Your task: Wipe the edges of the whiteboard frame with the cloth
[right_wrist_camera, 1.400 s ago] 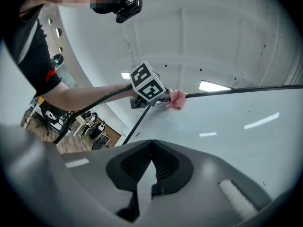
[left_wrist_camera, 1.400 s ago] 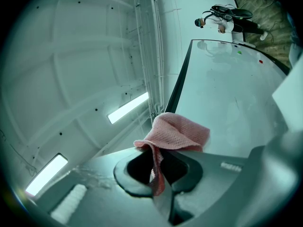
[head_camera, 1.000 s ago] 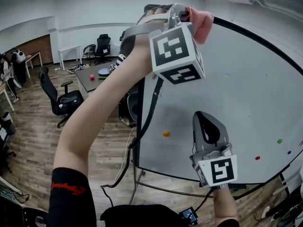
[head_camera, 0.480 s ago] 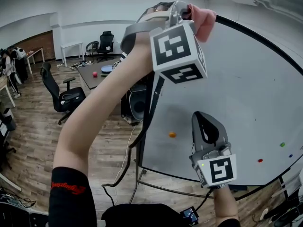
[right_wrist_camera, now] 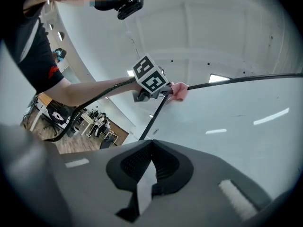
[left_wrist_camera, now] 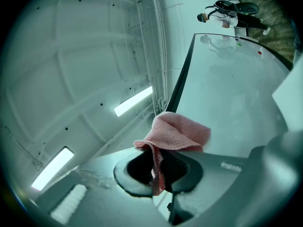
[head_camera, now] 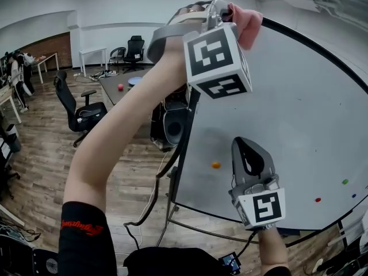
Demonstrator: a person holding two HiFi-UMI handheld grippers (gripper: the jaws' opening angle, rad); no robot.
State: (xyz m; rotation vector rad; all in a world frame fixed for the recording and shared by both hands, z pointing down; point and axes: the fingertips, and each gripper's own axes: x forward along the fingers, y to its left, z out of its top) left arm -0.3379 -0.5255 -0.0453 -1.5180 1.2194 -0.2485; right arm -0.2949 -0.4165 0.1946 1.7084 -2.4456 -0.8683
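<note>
The whiteboard's black frame [head_camera: 310,48] runs along the top edge and down the left side. High at the board's top left corner, my left gripper [head_camera: 227,13] is shut on a pink cloth [head_camera: 244,25], which lies against the top frame. In the left gripper view the cloth [left_wrist_camera: 177,131] bunches out of the jaws beside the frame [left_wrist_camera: 182,79]. The right gripper view shows the same cloth [right_wrist_camera: 179,91] at the corner of the frame [right_wrist_camera: 236,80]. Lower down, my right gripper [head_camera: 248,148] is in front of the board face, shut and empty [right_wrist_camera: 150,167].
Small magnets dot the board: orange [head_camera: 215,165], green [head_camera: 345,181], red [head_camera: 317,200]. The board's metal stand [head_camera: 167,223] and a hanging cable are below left. Office chairs [head_camera: 80,117] and tables [head_camera: 123,88] stand on the wooden floor at left, with people at the far left.
The head view has drifted a little, so the board sits slightly further right. My left gripper holds the cloth at the same top corner. The right gripper has barely moved.
</note>
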